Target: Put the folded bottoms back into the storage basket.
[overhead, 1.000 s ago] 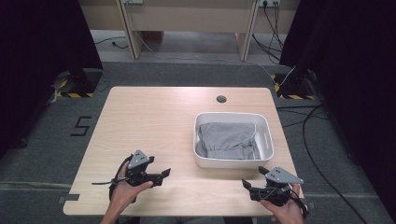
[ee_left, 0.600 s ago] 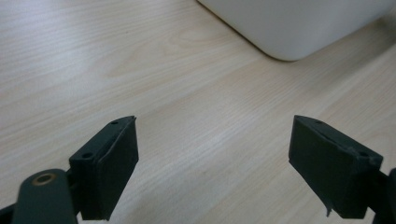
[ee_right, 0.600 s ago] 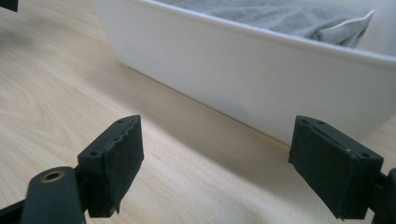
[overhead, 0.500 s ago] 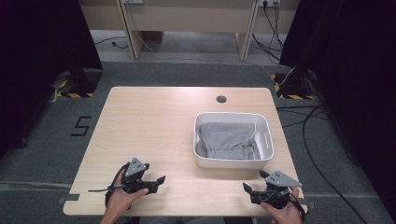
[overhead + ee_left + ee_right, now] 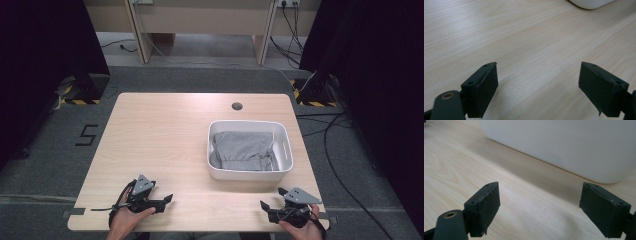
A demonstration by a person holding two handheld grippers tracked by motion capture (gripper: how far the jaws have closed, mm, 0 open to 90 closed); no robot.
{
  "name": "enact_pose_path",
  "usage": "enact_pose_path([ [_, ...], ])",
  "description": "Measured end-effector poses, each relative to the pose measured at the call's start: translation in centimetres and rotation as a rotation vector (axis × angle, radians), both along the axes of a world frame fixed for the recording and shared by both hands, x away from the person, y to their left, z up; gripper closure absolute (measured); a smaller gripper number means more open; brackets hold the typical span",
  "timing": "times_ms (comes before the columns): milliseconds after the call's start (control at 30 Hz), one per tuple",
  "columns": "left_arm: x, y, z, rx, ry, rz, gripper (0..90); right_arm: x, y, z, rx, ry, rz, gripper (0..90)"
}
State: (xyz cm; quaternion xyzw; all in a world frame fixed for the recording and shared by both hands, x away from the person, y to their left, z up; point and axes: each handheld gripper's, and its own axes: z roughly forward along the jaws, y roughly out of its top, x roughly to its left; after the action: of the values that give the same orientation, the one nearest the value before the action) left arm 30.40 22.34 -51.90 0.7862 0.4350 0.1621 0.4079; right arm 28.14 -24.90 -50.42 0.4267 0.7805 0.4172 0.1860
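The left gripper (image 5: 167,200) is being held low over the near left part of the wooden table (image 5: 165,135), gripped by the person's left hand (image 5: 127,220), and its jaws are being kept spread wide with nothing between them; in the left gripper view only bare wood grain is being framed between the two black jaws. The right gripper (image 5: 265,206) is being held at the near right edge of the table, just in front of the white bin (image 5: 282,172), and its jaws are likewise being kept wide apart and empty. The grey cloth (image 5: 242,150) is lying crumpled inside the bin, on the right half of the table, well apart from the left gripper and near the right one.
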Motion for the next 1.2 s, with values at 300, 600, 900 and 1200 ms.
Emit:
enact_pose_path([
  [300,-1.0,0.1,-0.3,0.032,0.01,-0.012,15.0,-0.2,-0.4,-0.6,-0.013,0.016,-0.016,17.2],
  [600,-2.4,0.1,-0.8,0.058,-0.029,-0.008,14.6,-0.2,-0.2,-1.6,-0.109,0.043,-0.03,14.0],
  [900,-3.1,-0.1,-1.1,0.043,-0.058,0.013,14.3,-0.4,-0.4,-2.0,-0.091,0.013,-0.008,10.8],
  [1200,-3.1,-0.1,-1.2,0.041,-0.06,0.011,14.3,-0.4,-0.4,-2.1,-0.085,0.009,-0.007,10.8],
])
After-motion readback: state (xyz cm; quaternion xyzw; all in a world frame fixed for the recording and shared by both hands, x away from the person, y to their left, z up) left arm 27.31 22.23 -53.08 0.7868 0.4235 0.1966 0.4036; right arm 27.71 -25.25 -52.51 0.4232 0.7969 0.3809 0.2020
